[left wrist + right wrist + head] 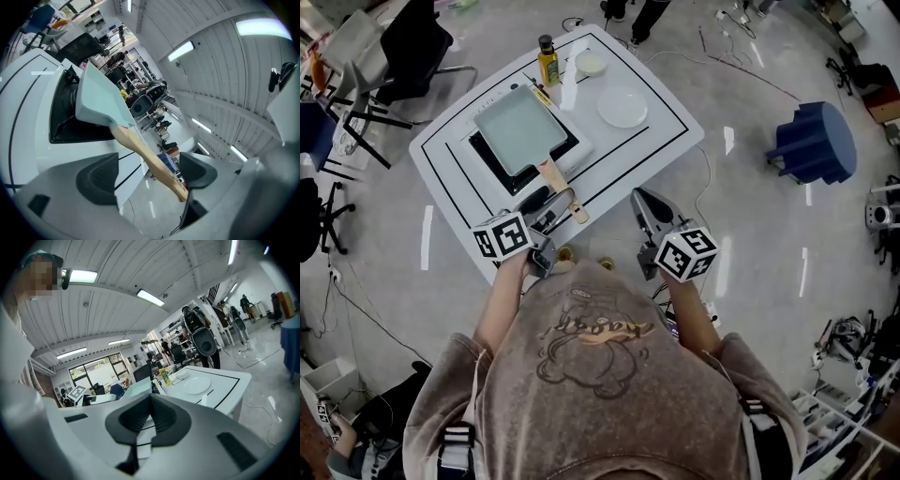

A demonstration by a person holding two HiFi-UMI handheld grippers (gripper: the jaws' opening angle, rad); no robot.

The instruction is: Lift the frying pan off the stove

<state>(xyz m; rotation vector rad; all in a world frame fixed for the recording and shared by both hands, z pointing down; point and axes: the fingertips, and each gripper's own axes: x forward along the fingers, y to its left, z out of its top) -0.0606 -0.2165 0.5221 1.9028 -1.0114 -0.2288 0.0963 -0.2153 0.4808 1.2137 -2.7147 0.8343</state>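
**Handle Uncaught, Bottle Close By**

The frying pan (pixel 520 129) sits on the black stove (pixel 508 175) on the white surface (pixel 661 141). Its wooden handle (pixel 145 157) runs out toward 5 o'clock. The left gripper (pixel 551 202) has its jaws wide apart with the handle passing between them, and nothing is clamped. The handle's tip lies close against one pad while the other pad is well clear. Closing from here may catch only the very end (a long lever for a wide pan), so the pan could tip or twist in the grip and drop back onto the stove. The right gripper (pixel 641 201) is closed on nothing and hovers at the surface's near edge, at 3 o'clock of the left one.

An oil bottle (pixel 547 60) stands just beside the pan's far corner at 1 o'clock, where a swinging pan could knock it. A plate (pixel 622 106) and a small bowl (pixel 591 64) lie at 2 o'clock, apart from the pan. Straight up and toward 6 o'clock looks free, though the surface's edge is near on that side.
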